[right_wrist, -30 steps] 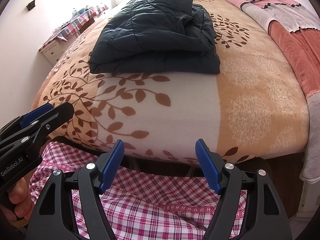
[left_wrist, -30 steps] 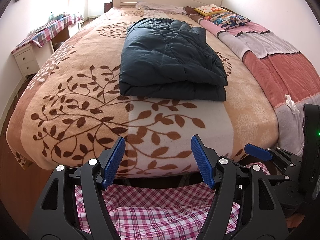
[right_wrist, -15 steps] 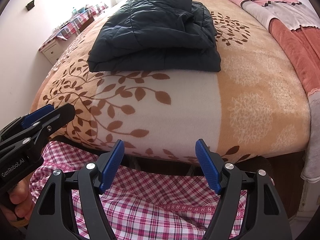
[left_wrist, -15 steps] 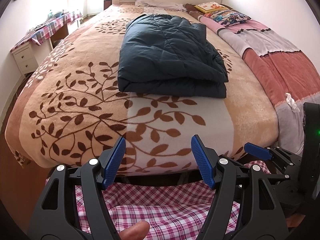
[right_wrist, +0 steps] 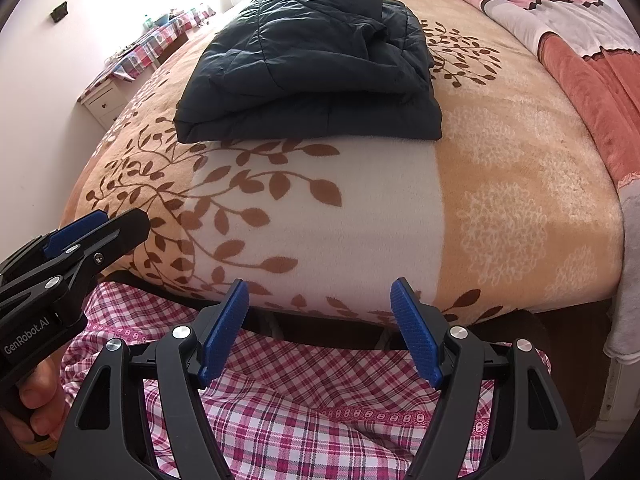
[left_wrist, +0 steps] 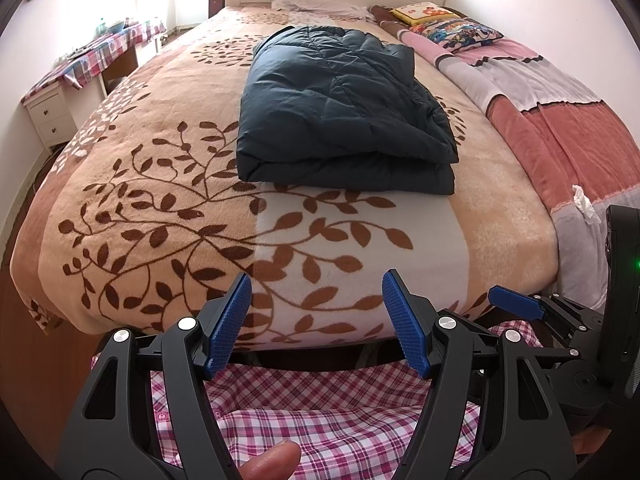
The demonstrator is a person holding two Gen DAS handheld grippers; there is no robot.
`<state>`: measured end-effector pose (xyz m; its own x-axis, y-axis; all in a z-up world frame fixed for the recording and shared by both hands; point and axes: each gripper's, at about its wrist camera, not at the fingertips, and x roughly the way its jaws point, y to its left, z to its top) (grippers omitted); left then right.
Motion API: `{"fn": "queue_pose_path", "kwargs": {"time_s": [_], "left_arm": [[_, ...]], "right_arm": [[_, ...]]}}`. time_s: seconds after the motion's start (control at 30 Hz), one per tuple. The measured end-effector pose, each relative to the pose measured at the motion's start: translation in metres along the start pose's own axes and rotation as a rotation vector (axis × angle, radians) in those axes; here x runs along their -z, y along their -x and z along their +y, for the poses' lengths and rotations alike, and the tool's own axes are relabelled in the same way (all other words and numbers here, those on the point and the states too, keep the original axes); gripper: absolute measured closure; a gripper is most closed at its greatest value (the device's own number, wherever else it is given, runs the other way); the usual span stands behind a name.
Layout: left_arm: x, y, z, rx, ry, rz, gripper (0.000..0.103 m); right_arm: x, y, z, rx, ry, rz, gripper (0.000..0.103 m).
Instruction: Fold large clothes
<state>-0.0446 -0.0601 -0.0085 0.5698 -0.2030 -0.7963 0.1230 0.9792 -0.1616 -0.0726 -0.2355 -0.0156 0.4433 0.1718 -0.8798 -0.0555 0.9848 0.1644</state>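
A dark navy padded jacket (left_wrist: 340, 108) lies folded in a thick rectangle on the bed's leaf-patterned blanket (left_wrist: 160, 184); it also shows in the right wrist view (right_wrist: 312, 60). My left gripper (left_wrist: 316, 320) is open and empty, at the foot of the bed, well short of the jacket. My right gripper (right_wrist: 320, 326) is open and empty, beside it at the same edge. The left gripper's side shows at the left of the right wrist view (right_wrist: 80, 236), and the right gripper's at the right of the left wrist view (left_wrist: 560, 320).
A pink and grey quilt (left_wrist: 552, 92) and pillows (left_wrist: 452, 28) lie along the bed's right side. A white nightstand (left_wrist: 52, 116) and a desk with a checked cloth stand at the left wall. The person's pink checked clothing (right_wrist: 320, 408) fills the bottom of both views.
Both grippers have moved slightly forward toward the bed; the jacket looks a little closer. Both stay open. A thumb has come into the bottom of the left wrist view.
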Motion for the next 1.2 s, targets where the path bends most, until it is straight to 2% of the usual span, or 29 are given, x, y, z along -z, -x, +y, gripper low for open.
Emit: {"fn": "queue_pose_path", "kwargs": {"time_s": [1.2], "left_arm": [[-0.002,-0.0005,-0.0008,0.0,0.0,0.002,0.035]], "right_arm": [[-0.0013,-0.0006,-0.0008,-0.003,0.003,0.005,0.031]]}}
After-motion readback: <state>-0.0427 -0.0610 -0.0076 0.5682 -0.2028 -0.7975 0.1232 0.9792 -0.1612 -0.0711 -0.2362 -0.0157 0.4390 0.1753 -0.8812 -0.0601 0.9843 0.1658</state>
